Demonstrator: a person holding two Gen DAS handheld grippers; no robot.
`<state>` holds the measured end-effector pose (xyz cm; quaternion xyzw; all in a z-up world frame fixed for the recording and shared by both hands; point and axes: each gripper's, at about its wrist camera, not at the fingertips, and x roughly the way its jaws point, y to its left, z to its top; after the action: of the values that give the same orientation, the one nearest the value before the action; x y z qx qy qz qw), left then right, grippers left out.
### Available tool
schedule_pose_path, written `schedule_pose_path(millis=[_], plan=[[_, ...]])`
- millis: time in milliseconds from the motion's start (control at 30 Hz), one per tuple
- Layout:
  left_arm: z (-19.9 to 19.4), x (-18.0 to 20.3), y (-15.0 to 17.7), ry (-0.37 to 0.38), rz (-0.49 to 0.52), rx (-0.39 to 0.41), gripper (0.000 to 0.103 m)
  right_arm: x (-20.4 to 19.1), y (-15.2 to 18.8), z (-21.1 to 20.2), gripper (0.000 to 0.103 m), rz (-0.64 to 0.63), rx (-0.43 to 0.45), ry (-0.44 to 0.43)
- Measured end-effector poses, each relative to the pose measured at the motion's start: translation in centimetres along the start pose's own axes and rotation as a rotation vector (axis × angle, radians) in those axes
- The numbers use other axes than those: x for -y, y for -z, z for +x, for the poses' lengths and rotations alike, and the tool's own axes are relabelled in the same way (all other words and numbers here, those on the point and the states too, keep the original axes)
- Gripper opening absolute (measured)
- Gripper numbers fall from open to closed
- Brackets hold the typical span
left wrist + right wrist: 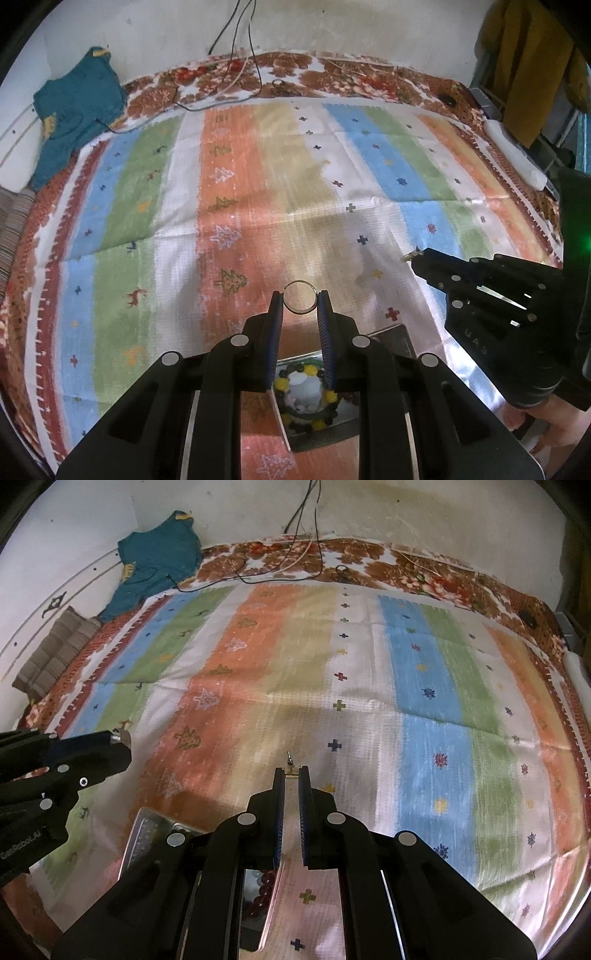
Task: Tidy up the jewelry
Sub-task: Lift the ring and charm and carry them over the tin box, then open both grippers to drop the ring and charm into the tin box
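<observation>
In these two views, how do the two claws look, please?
Both claws, the left claw and the right claw, are matte black plastic with angular cut-out frames and round silver pivot pins. Their fingers are lined with ribbed blue pads. The right claw carries pale letters on its side, the left claw white lettering. No sleeve shows.

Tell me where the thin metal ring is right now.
In the left wrist view the ring is pinched between the left gripper fingertips, held above the striped cloth, just beyond the metal tray of beaded bracelets.
</observation>
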<state>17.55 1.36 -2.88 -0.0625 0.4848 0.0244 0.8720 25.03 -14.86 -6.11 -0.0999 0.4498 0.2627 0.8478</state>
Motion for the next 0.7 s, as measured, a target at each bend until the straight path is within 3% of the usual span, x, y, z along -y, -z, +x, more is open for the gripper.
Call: schedule_pose_path(millis=[700], plan=[[-3.5, 0.5, 3.1, 0.025, 0.011, 0.042, 0.018, -2.9, 3.1, -3.8, 0.008, -0.069, 0.057, -0.019]])
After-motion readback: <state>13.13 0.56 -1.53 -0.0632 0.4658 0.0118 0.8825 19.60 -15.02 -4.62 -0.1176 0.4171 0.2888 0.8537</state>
